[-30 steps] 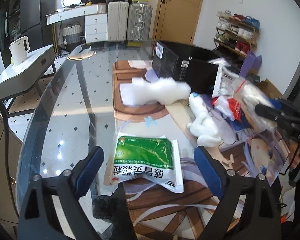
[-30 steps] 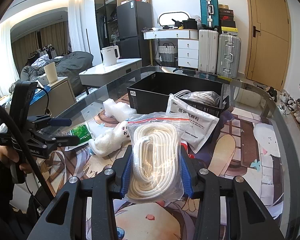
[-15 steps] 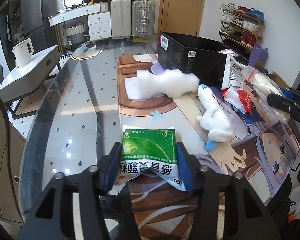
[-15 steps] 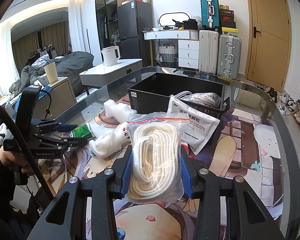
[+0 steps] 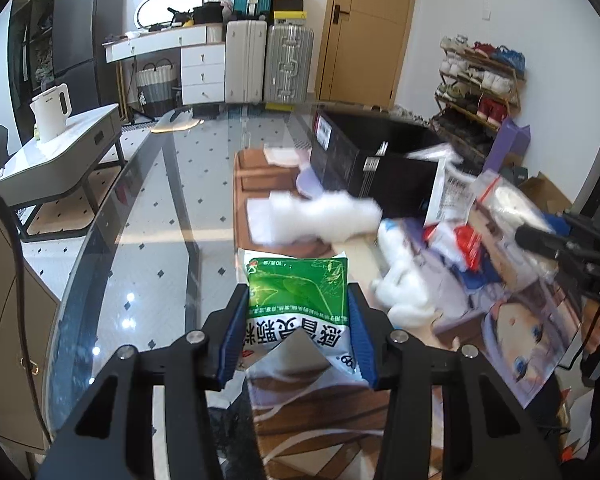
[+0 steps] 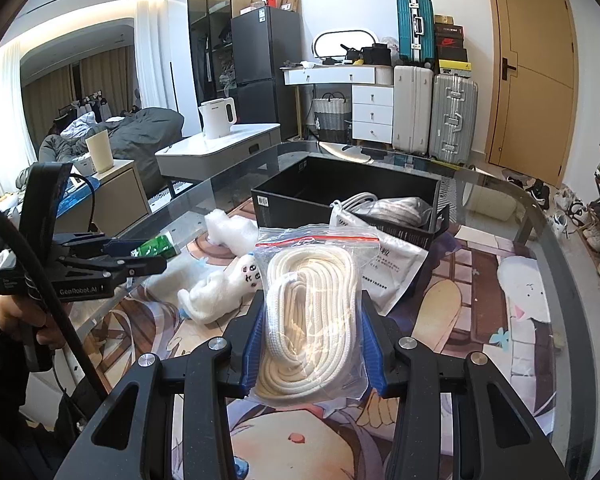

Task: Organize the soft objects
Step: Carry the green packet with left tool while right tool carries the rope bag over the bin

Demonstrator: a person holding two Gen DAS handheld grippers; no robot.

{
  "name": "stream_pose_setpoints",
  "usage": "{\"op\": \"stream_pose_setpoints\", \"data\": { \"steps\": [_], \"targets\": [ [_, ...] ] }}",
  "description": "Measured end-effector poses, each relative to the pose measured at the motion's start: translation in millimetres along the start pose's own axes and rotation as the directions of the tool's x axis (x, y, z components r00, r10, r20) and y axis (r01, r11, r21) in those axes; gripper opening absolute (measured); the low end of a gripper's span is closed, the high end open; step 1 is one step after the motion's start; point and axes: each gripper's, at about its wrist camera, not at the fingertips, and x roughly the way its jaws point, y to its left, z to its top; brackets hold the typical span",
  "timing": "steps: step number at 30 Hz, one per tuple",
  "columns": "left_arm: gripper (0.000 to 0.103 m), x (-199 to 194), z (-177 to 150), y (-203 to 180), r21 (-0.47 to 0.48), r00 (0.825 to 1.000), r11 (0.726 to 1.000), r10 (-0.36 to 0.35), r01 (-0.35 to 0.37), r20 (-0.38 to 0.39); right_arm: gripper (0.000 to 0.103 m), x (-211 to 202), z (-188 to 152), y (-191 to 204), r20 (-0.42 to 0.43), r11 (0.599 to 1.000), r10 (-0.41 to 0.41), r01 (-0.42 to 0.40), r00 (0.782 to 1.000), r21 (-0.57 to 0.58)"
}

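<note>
My left gripper (image 5: 298,320) is shut on a green and white medicine packet (image 5: 300,300) and holds it above the glass table (image 5: 140,248); both also show in the right wrist view, gripper (image 6: 140,258) and packet (image 6: 156,245). My right gripper (image 6: 312,332) is shut on a clear zip bag of white rope (image 6: 310,316), held above the printed mat. A black box (image 6: 340,192) stands ahead with rope and a grey soft item inside. A white plush toy (image 6: 224,286), a white fluffy piece (image 5: 320,218) and a white packet (image 6: 392,272) lie on the mat.
A red and white packet (image 5: 456,240) lies by the box in the left wrist view. The table's curved edge (image 6: 556,240) runs along the right. A side table with a white kettle (image 6: 218,118), suitcases and a shoe rack stand beyond.
My left gripper closed on the green packet and lifted it off the table. My right gripper kept still with the rope bag.
</note>
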Motion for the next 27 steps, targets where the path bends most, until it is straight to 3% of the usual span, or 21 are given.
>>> {"op": "stream_pose_setpoints", "data": {
  "steps": [13,27],
  "targets": [
    [0.046,-8,44,-29,0.028,0.993,0.998,-0.065,0.063,0.100,0.043,-8,22,-10,0.024,0.999,-0.038,0.037,0.999,0.011],
    [0.046,4,78,-56,0.073,0.988,0.995,-0.079,0.069,0.135,0.043,3,45,-25,0.024,0.997,-0.074,0.074,0.997,0.012]
  ]
}}
